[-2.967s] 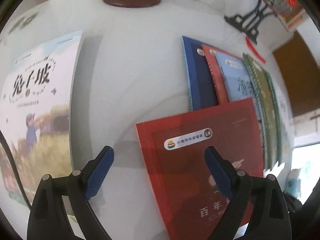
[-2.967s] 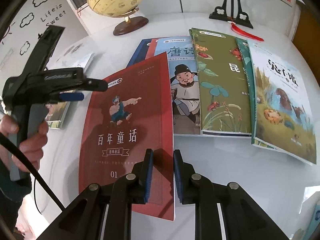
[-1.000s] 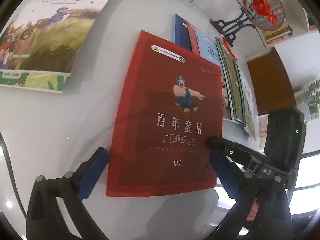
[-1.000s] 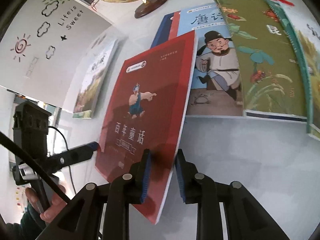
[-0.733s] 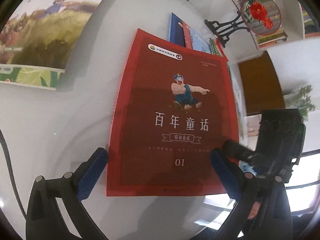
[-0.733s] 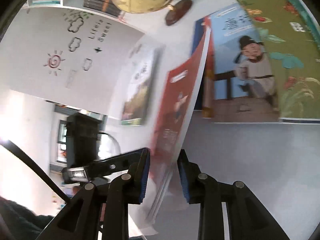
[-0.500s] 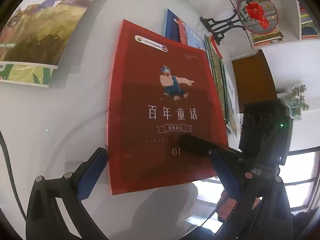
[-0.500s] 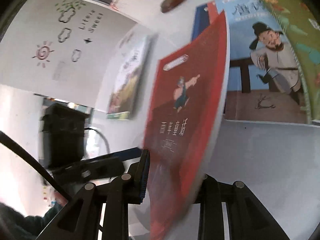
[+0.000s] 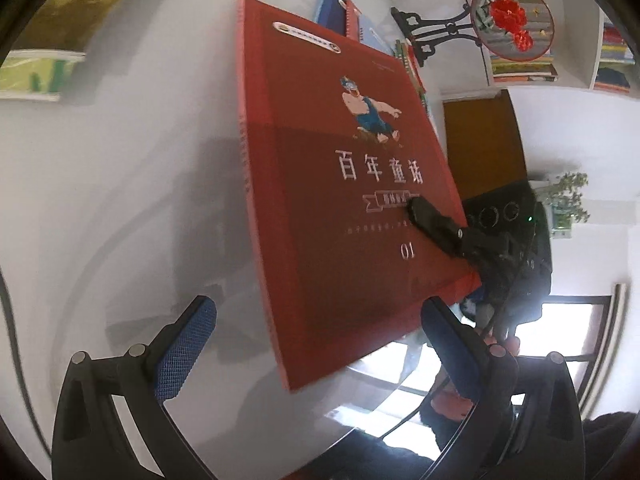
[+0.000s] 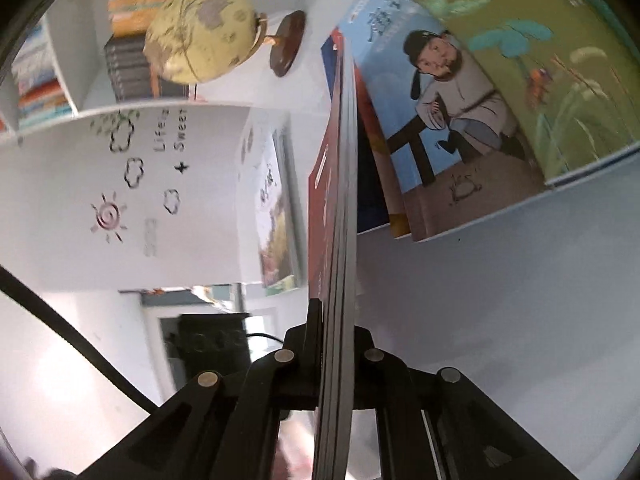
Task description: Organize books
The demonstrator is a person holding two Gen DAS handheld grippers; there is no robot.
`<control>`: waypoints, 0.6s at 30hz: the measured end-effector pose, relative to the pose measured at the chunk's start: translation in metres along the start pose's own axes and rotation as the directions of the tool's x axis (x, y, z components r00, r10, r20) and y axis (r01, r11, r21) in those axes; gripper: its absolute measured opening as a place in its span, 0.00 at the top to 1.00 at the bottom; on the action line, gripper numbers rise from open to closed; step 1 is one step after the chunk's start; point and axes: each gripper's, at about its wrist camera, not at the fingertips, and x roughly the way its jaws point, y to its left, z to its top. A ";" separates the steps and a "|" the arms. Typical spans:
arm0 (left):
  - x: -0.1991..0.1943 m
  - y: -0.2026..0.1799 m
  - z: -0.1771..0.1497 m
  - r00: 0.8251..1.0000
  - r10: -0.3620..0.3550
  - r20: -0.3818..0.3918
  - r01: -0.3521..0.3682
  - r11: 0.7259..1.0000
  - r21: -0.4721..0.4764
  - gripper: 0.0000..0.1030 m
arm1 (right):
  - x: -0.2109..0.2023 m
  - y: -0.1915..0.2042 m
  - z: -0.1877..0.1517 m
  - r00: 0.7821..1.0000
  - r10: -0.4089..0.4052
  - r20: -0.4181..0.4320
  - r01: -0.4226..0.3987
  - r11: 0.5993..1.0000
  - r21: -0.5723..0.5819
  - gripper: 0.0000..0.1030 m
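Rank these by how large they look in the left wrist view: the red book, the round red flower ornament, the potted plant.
1. red book, by far the largest, though it is also nearest the camera.
2. round red flower ornament.
3. potted plant, smallest; it stands far back, so true size is unsure.

The left wrist view looks forward and down across the white tabletop (image 9: 120, 168), close to the red book (image 9: 340, 184) that fills mid-frame, its cover facing the lens. The right wrist view sits nearer still, rolled sideways, sighting along that same book's edge (image 10: 340, 240). Both views share the red book and the tabletop (image 10: 500, 300).
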 end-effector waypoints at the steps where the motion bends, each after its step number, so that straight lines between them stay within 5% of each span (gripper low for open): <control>1: 0.001 -0.001 0.002 1.000 -0.006 0.007 0.006 1.000 -0.002 0.02 | 0.004 0.000 -0.001 1.000 0.009 0.000 -0.009 1.000 0.013 0.95; 4: 0.002 -0.006 0.012 0.999 0.013 0.046 -0.014 1.000 0.007 0.08 | -0.001 0.002 -0.002 1.000 -0.019 -0.008 0.019 1.000 0.000 0.95; 7: 0.008 -0.013 0.019 0.995 0.084 0.049 -0.086 0.996 0.025 0.47 | -0.008 0.006 0.001 0.998 -0.065 -0.008 0.065 0.997 -0.037 0.95; 14: 0.003 -0.018 0.013 0.988 0.113 0.108 -0.115 0.993 0.014 0.66 | -0.015 0.004 0.005 0.988 -0.153 0.009 0.153 0.986 -0.071 0.95; 18: -0.009 -0.035 0.009 0.982 0.113 0.152 -0.123 0.991 0.060 0.66 | -0.016 0.014 0.004 0.978 -0.207 0.024 0.208 0.967 -0.148 0.93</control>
